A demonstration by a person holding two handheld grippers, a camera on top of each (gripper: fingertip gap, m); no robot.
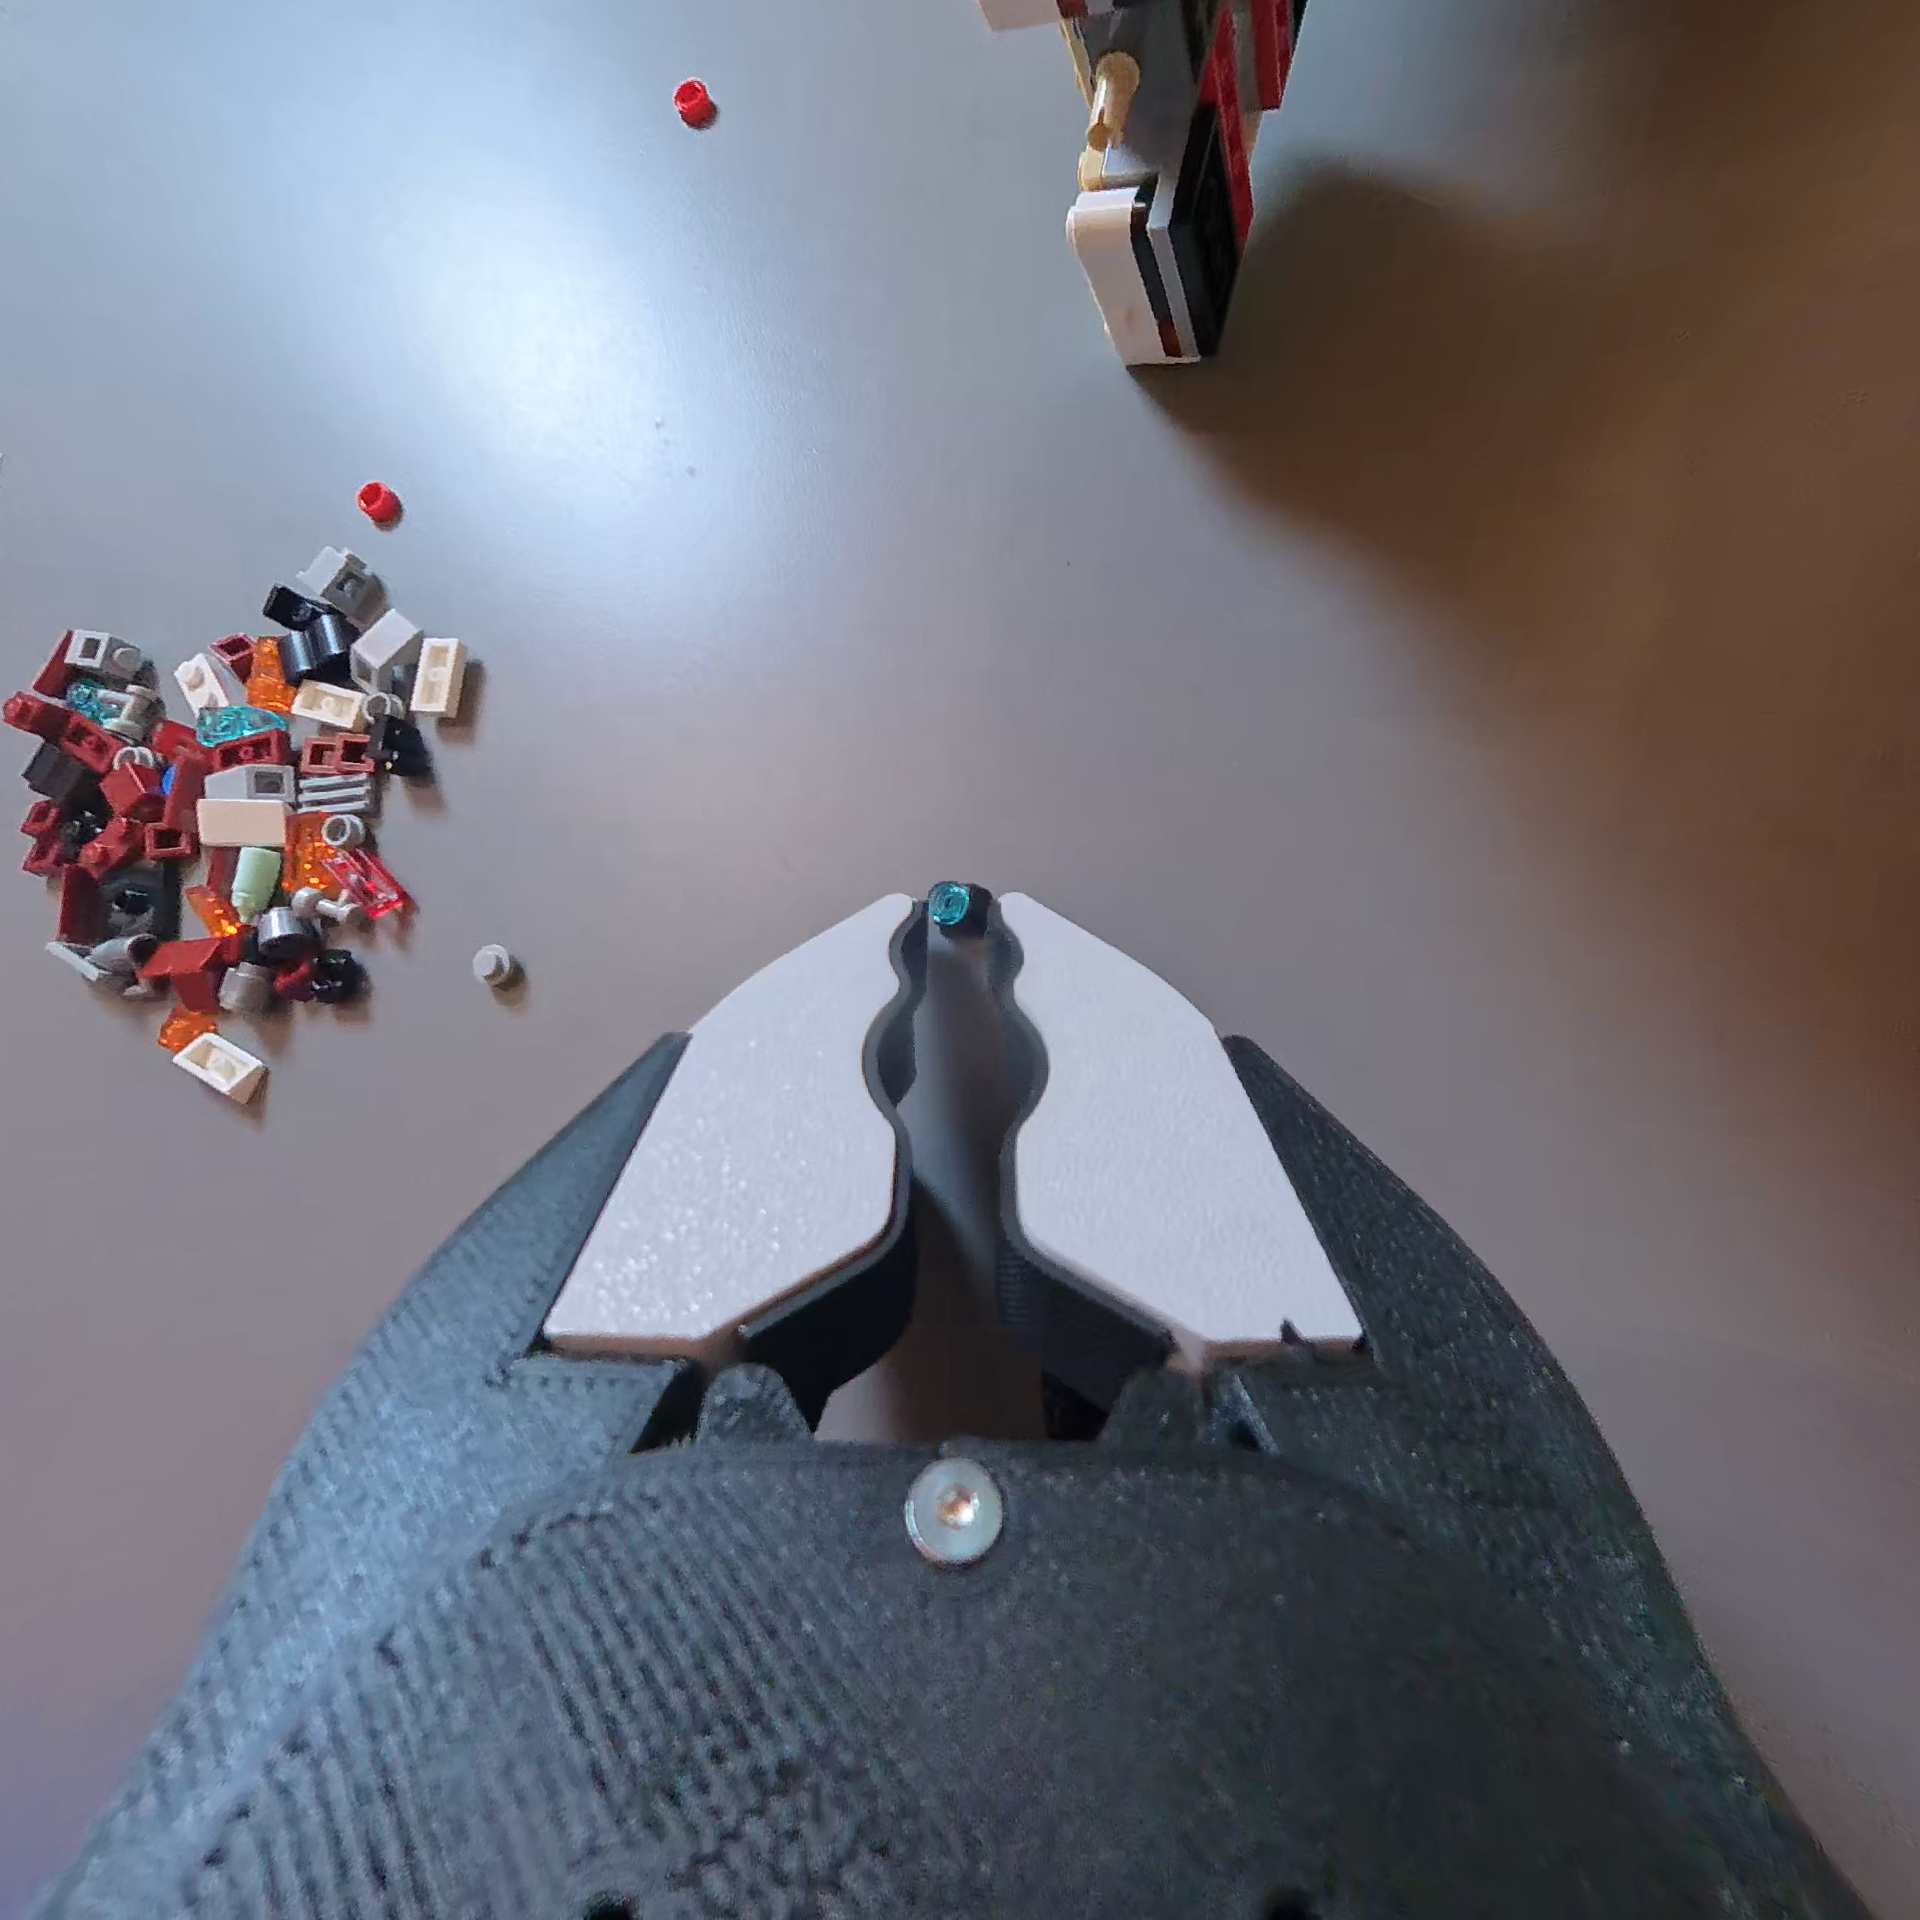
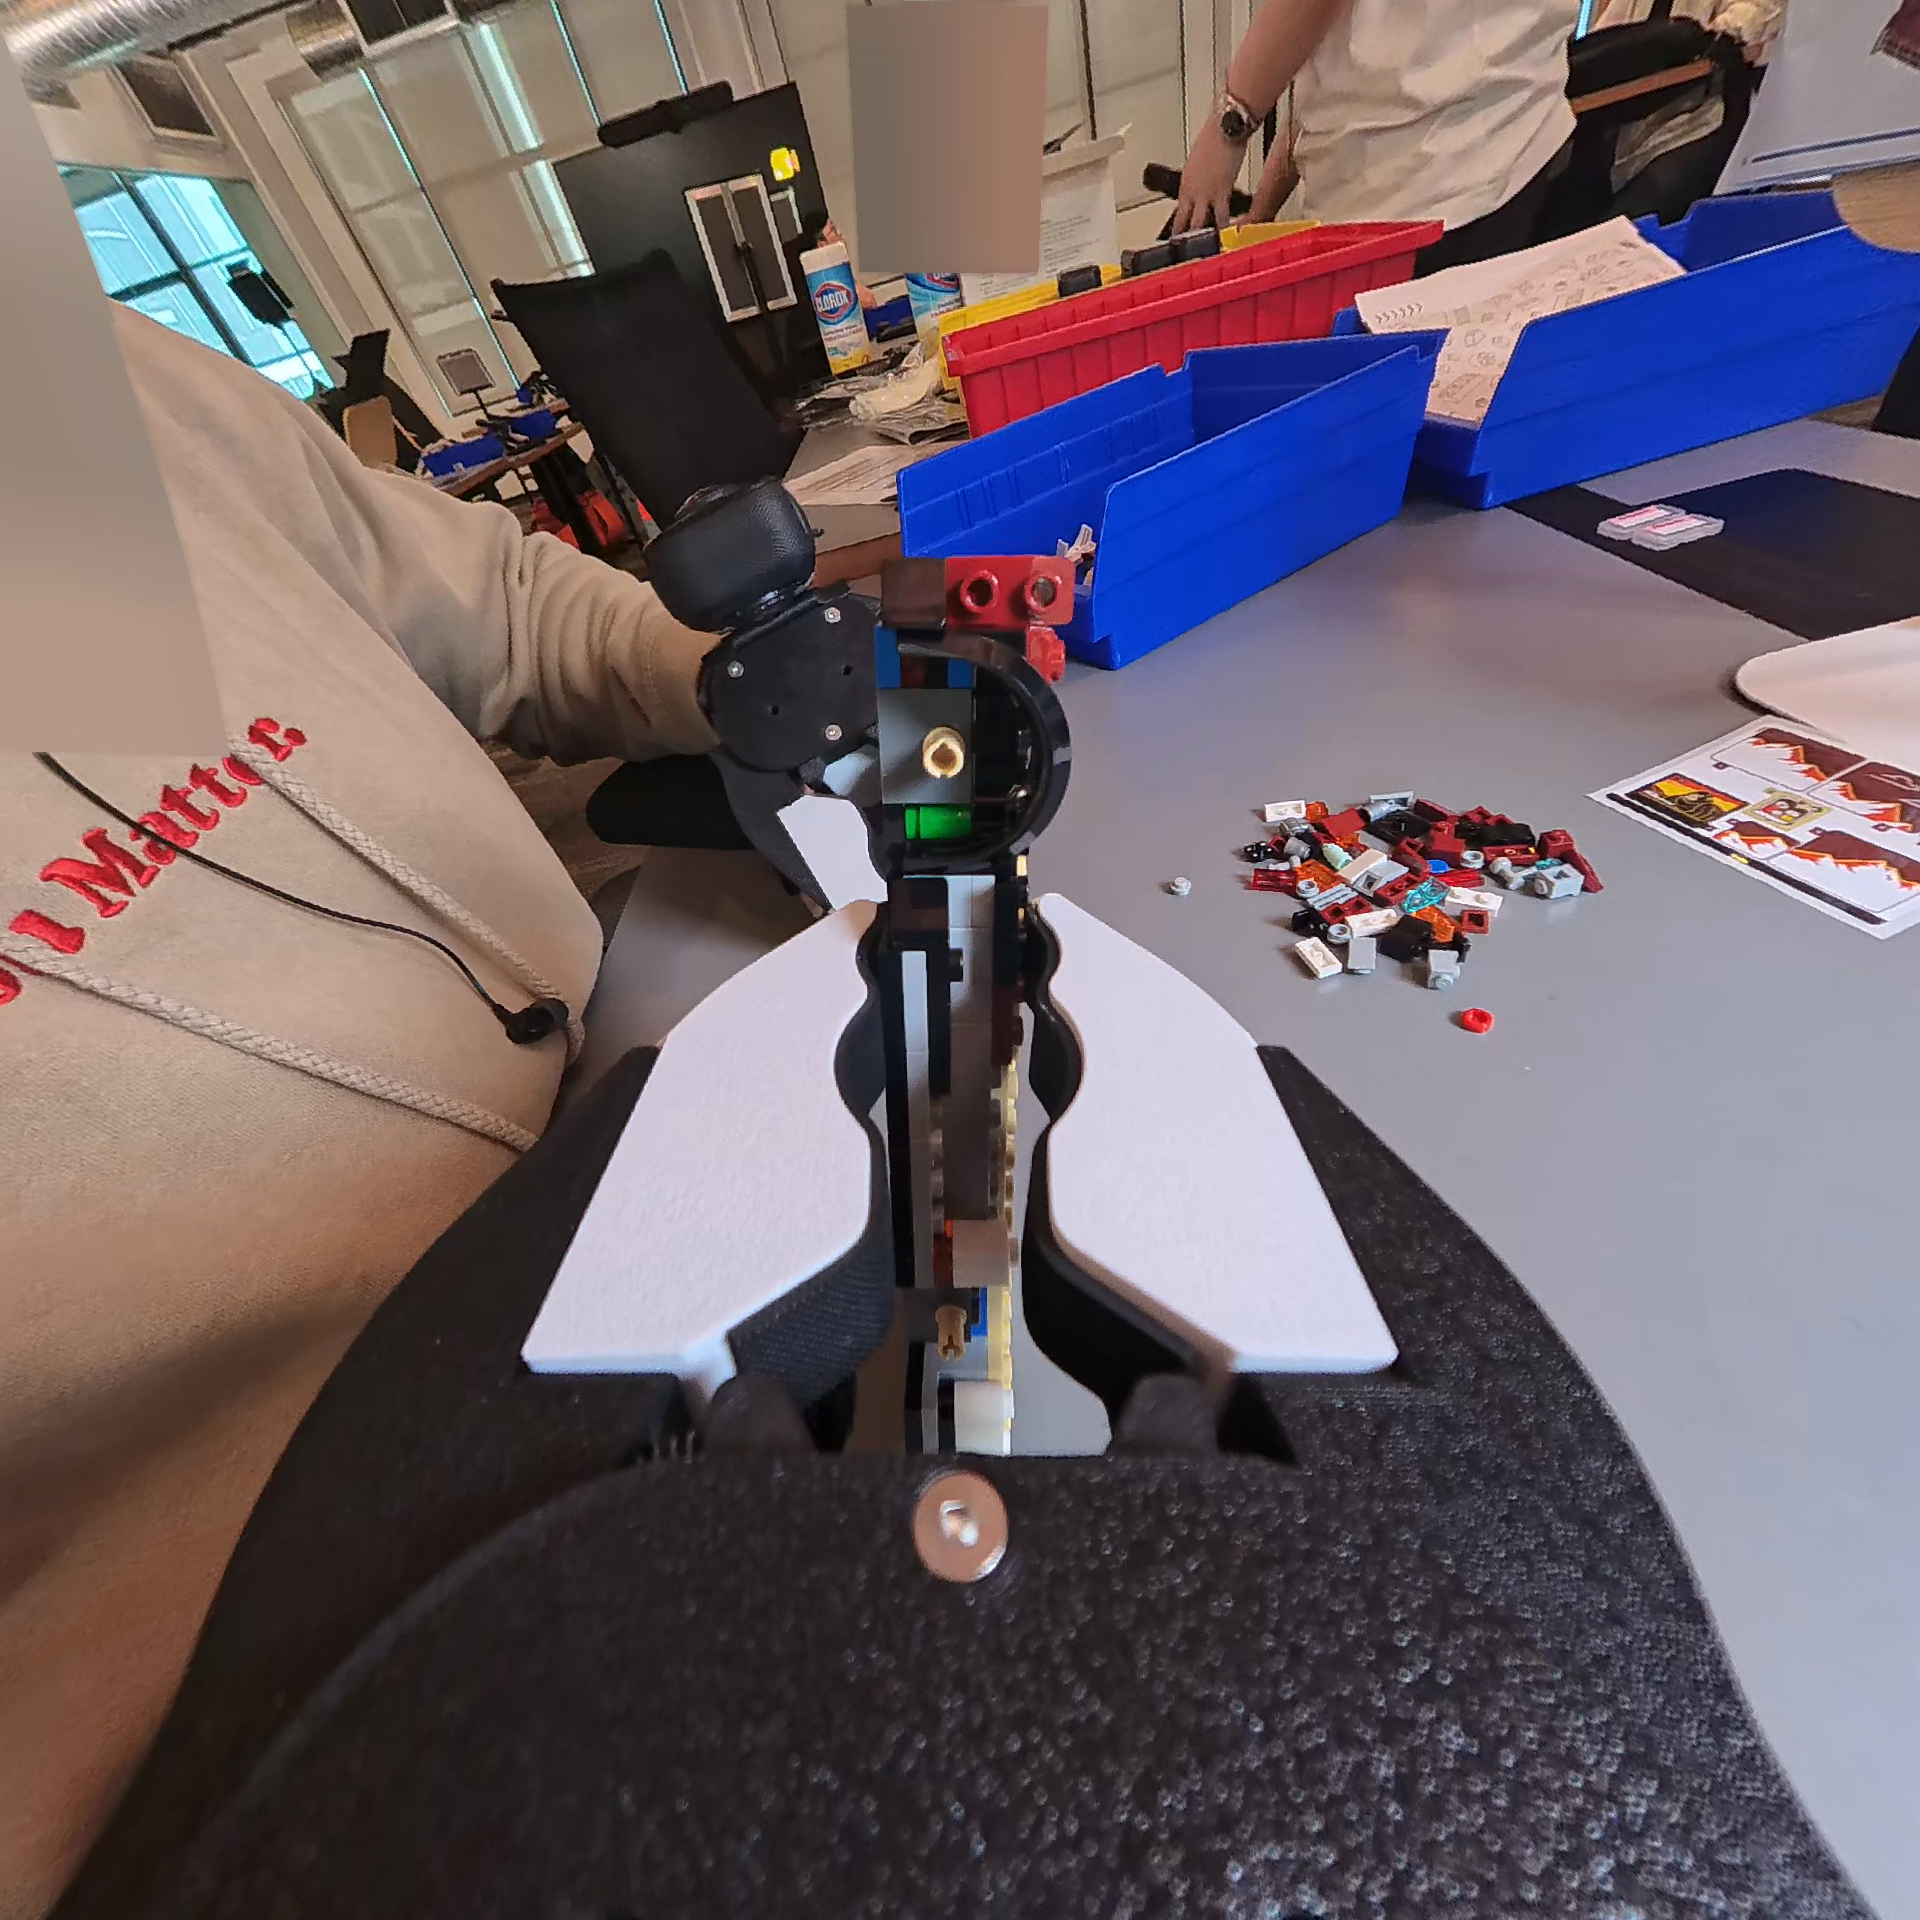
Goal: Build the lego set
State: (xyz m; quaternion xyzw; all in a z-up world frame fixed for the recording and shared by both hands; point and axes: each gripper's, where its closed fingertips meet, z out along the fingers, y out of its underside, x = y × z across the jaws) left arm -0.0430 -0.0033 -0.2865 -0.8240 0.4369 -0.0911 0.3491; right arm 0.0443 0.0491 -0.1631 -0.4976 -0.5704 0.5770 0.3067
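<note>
Left gripper is pinching a small teal round stud at its fingertips, right of the loose brick pile on the grey table. Right gripper is clamping a partly built brick model upright, left of that pile.

Glossy plastic bricks; smooth matt grey table.
</note>
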